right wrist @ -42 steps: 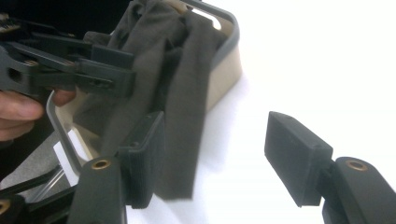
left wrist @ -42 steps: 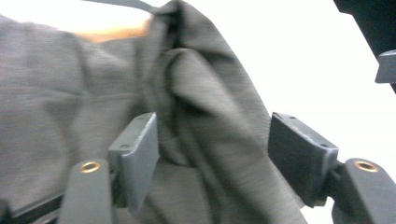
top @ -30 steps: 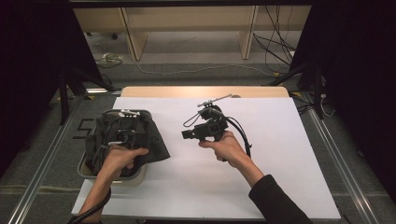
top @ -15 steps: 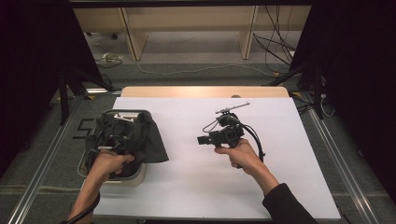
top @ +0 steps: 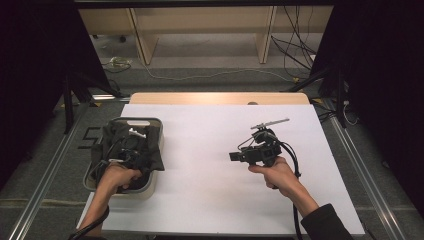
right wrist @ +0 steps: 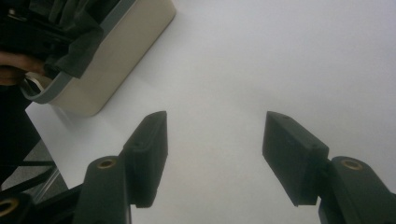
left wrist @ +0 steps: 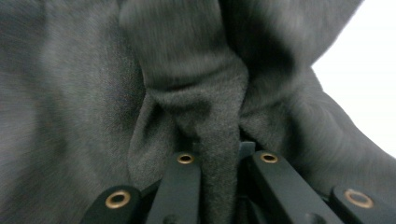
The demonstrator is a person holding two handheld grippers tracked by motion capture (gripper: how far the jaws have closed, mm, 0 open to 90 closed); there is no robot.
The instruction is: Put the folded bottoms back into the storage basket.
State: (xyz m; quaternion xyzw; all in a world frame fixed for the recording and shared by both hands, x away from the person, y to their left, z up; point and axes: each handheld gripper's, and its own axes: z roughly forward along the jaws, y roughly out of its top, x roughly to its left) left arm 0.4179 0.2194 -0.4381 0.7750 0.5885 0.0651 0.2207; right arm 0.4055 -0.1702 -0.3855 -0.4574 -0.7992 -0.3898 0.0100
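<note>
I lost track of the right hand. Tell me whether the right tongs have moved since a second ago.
Yes. In the high view the right tongs have shifted right and toward the table's near edge, farther from the beige bin.

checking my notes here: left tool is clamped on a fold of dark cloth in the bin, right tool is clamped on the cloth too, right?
Not quite. The left tool is shut on the dark cloth in the bin, but the right tool stands open over the bare white table, holding nothing, as the right gripper view shows.

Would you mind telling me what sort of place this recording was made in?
Probably a lab recording station: a white-topped table framed by black curtains, loose cables on the carpeted floor behind, and wooden furniture legs.
</note>
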